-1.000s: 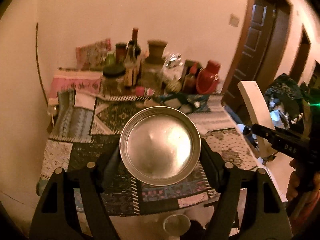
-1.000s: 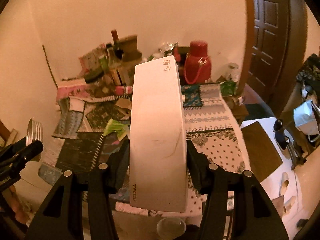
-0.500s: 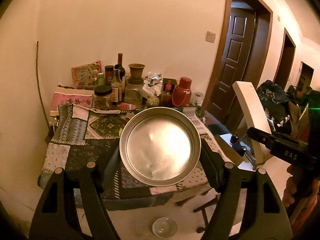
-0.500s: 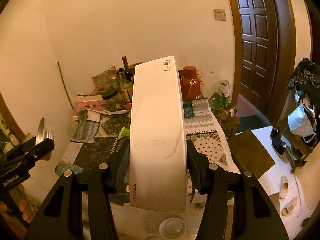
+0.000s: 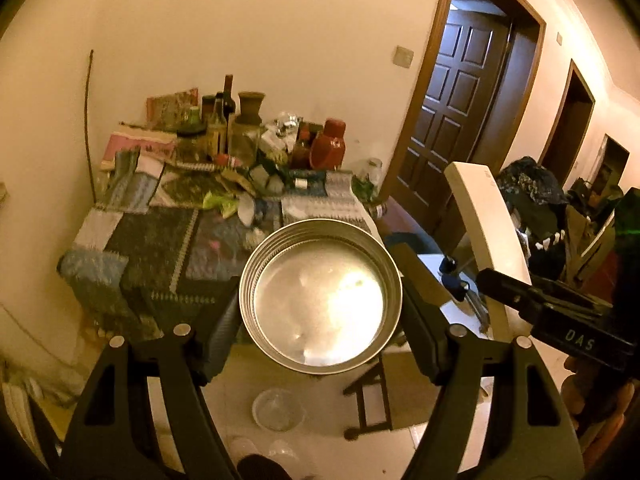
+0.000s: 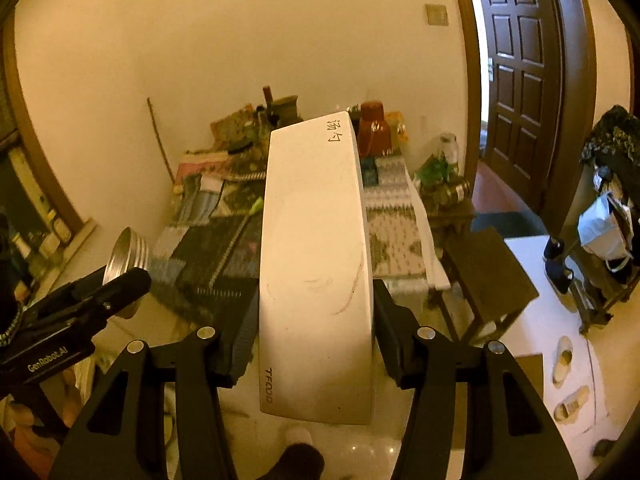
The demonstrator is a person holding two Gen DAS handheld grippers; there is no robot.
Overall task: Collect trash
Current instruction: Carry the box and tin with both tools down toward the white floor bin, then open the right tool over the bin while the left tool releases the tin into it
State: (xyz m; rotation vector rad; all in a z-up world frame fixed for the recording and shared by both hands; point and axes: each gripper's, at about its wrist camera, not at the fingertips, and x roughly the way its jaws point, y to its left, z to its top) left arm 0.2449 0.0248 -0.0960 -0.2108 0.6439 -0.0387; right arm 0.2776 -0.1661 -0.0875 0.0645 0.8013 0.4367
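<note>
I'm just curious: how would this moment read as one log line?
left gripper: shut on tin | right gripper: shut on white box | table: cluttered, ahead

Both wrist views face down-forward, sharing cluttered table [image 5: 168, 248].

A table [image 5: 132, 240] draped in a patchwork cloth stands against a cream wall, its far edge crowded with bottles [image 5: 224, 120], jars and a red flask [image 5: 330, 148], with a dark panelled door [image 6: 520, 80] to the right and slippers [image 6: 562, 360] on the floor.
</note>
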